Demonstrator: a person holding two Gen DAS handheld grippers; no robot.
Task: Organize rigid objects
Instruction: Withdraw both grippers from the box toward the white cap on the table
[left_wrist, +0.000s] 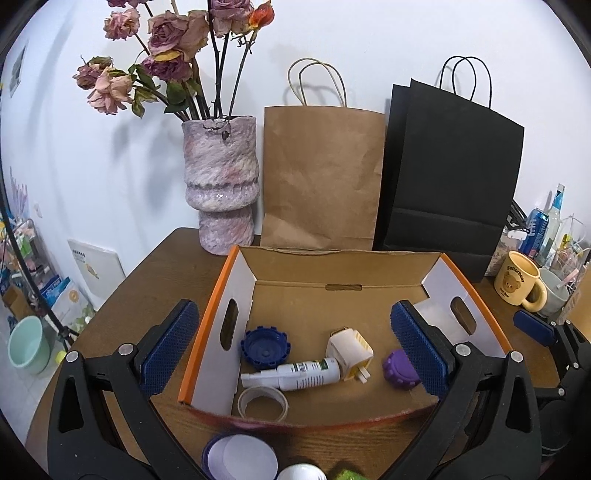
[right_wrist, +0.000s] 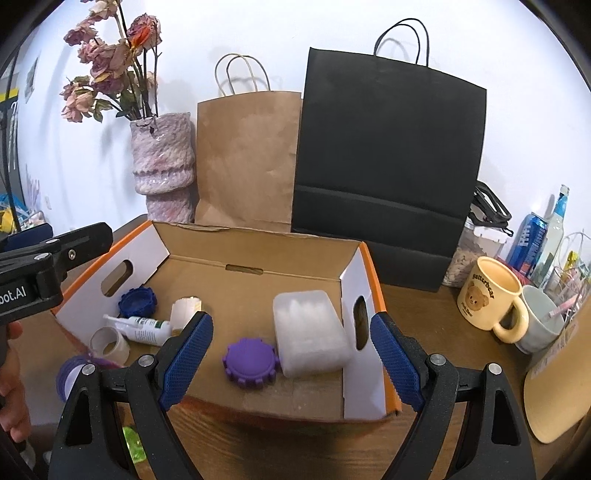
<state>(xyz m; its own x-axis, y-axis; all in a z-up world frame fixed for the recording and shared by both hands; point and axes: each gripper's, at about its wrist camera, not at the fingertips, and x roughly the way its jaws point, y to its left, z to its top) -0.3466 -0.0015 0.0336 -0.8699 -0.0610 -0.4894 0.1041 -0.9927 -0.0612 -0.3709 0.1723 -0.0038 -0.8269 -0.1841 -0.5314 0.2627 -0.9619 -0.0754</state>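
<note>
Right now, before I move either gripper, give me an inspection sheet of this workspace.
Surface: brown wooden table, partly covered.
Job's things: open cardboard box holds dark blue toothed cap, white labelled bottle, cream plug adapter, tape roll, purple toothed cap, frosted plastic case.
Clutter: yellow bear mug, grey cup, blue can.
Grippers: left gripper open; right gripper open; both empty.
Cables: nothing seen.
Surroundings: pink vase of dried roses, brown paper bag, black paper bag.

a plain white wall (left_wrist: 369, 44) is rising behind a dark wooden tabletop (left_wrist: 166, 266). along the tabletop's far edge a vase of dried roses (left_wrist: 221, 184), a brown paper bag (left_wrist: 321, 177) and a black paper bag (left_wrist: 450, 177) are standing.
</note>
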